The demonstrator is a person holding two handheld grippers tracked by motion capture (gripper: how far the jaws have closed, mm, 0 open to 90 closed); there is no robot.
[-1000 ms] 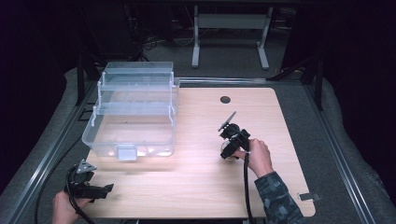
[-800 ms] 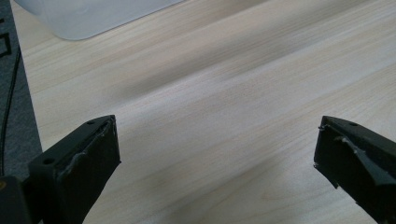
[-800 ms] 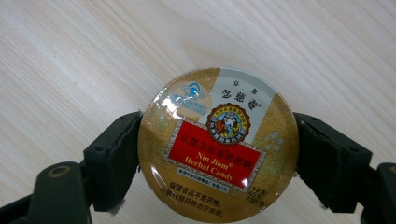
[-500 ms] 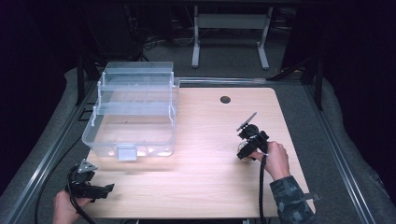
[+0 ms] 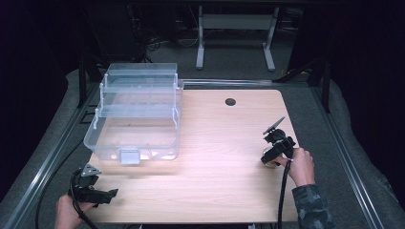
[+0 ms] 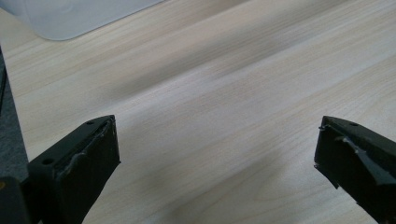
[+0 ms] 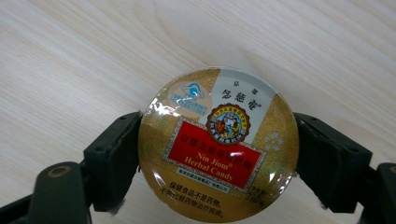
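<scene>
On the wooden table (image 5: 210, 143), far left, sits a clear plastic organizer box (image 5: 136, 112). Left gripper (image 6: 217, 154) hangs near the front left corner, jaws wide apart. Right gripper (image 7: 217, 154), near the right edge, is clamped on a round candy tin (image 7: 217, 144).

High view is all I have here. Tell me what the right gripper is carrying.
Observer: The right gripper is shut on a round candy tin; one jaw presses each side of it.
Operator: Read me the lid.
Observer: It is gold, with a red panel reading Nin Jiom Herbal Candy.
Operator: Now check the left gripper's jaws.
Observer: The left gripper stands open with bare wooden table between its jaws.
Operator: Say what lies ahead of it.
Observer: A corner of the clear plastic box shows at the top of the left gripper view.
</scene>
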